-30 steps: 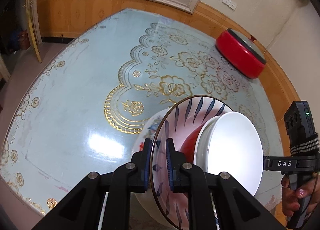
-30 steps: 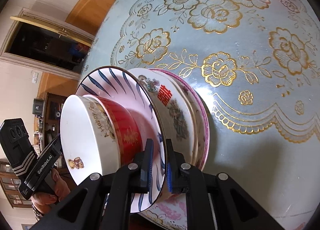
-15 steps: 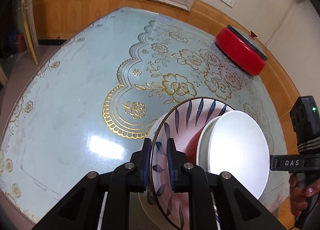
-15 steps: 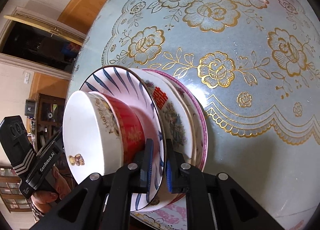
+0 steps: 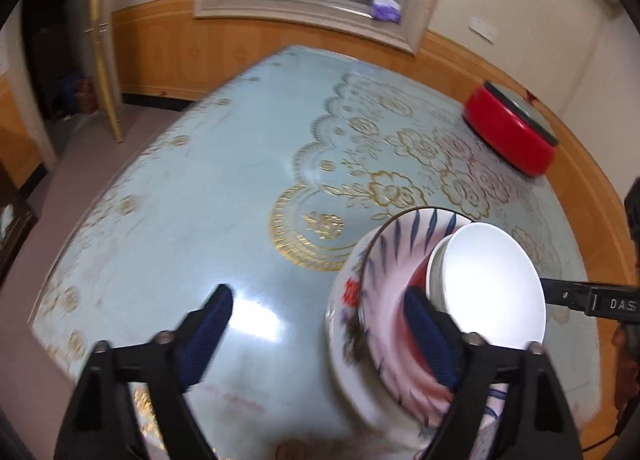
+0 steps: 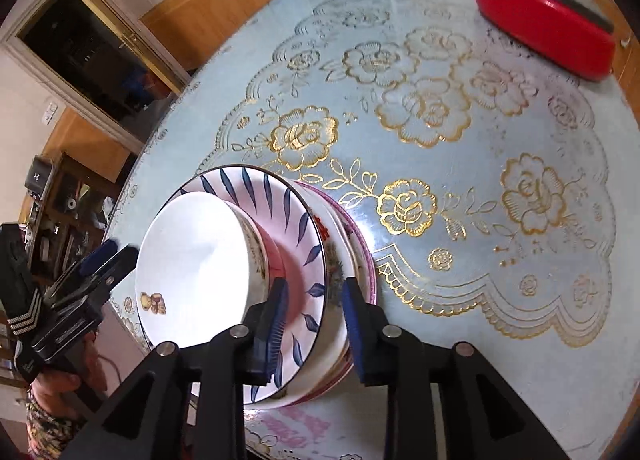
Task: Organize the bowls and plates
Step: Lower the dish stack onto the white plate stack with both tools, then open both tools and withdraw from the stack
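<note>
A stack stands at the near edge of the table: a white-inside red bowl (image 6: 192,264) sits in a blue-leaf plate (image 6: 298,227), on a floral plate (image 6: 340,272) and a pink-rimmed plate (image 6: 366,248). My right gripper (image 6: 314,324) is open, its jaws astride the blue-leaf plate's rim without pressing it. My left gripper (image 5: 320,340) is wide open; its right finger (image 5: 428,340) lies over the blue-leaf plate (image 5: 388,300) beside the bowl (image 5: 488,284), its left finger over bare table. The floral plate (image 5: 344,336) shows under the stack.
A red round cooker with a grey lid (image 6: 544,11) stands at the far right of the blue floral tablecloth (image 6: 440,111), also in the left wrist view (image 5: 512,131). A doorway (image 6: 80,51) and a wood-panelled wall lie beyond the table.
Both grippers were shut on the blue-leaf plate's rim; both have opened and let it go. The stack now rests on the lower plates. The left gripper has drawn back.
</note>
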Demonstrator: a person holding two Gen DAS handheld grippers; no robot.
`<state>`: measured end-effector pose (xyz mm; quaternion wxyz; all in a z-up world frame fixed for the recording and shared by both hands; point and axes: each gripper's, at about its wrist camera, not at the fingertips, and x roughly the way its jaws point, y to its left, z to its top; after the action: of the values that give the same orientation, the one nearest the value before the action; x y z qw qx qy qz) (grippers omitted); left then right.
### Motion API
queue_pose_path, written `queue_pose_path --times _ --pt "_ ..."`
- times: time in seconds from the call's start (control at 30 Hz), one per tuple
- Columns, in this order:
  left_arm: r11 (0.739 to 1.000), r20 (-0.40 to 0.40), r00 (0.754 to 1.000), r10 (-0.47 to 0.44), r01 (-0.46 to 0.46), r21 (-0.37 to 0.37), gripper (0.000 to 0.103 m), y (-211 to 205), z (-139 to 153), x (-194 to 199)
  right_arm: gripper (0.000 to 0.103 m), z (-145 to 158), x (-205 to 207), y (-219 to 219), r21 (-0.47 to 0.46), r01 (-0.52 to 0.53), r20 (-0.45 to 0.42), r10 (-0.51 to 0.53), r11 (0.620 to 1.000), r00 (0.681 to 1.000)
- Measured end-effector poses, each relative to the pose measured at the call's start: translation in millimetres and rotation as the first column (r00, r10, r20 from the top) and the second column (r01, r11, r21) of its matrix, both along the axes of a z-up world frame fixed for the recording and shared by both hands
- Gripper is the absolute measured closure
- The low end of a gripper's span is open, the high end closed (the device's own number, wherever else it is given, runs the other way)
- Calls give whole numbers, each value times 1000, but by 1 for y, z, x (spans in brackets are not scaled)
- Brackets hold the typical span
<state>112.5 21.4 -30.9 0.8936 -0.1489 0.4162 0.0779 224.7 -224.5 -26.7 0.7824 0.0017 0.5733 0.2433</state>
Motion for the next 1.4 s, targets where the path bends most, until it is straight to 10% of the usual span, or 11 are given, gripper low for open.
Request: queue_pose_path --times 0.5,0.63,1.4 --pt "983 22 983 -181 180 48 0 3 14 -79 59 8 -120 7 115 252 110 -265 961 958" --pt "972 25 976 -216 213 101 0 6 13 -102 16 7 -159 28 99 284 183 -298 954 937" --pt "976 30 988 -154 147 161 0 19 22 -160 16 1 -249 68 -6 376 320 -354 927 879"
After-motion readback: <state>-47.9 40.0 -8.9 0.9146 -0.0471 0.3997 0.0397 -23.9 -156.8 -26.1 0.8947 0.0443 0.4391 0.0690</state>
